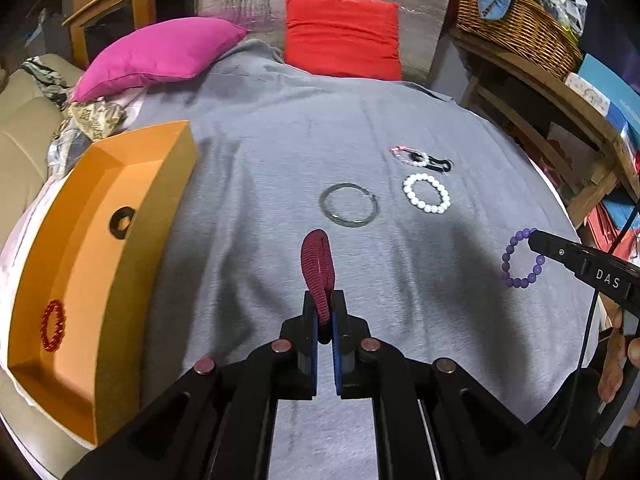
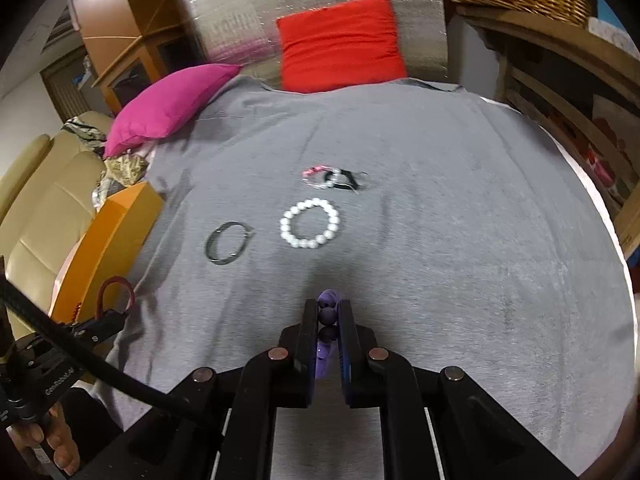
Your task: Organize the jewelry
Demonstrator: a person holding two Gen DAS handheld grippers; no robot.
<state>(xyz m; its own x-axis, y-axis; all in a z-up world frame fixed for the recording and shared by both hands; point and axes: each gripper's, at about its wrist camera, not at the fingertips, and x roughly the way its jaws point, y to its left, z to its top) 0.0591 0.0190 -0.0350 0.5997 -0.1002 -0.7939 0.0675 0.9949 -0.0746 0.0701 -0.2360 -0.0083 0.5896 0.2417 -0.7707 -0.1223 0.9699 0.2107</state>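
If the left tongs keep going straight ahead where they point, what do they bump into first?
Probably the thin grey ring. The left tongs, shut on a dark red band, point up the grey blanket toward it. They seem raised, though, so they might pass over it; height is hard to judge.

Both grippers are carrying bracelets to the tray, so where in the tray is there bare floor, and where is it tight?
The orange cardboard tray has bare floor between the black ring and the red beaded bracelet, and at its far corner. On the grey blanket, it is crowded around the grey metal bangle, white pearl bracelet and tangled pink-and-black pieces.
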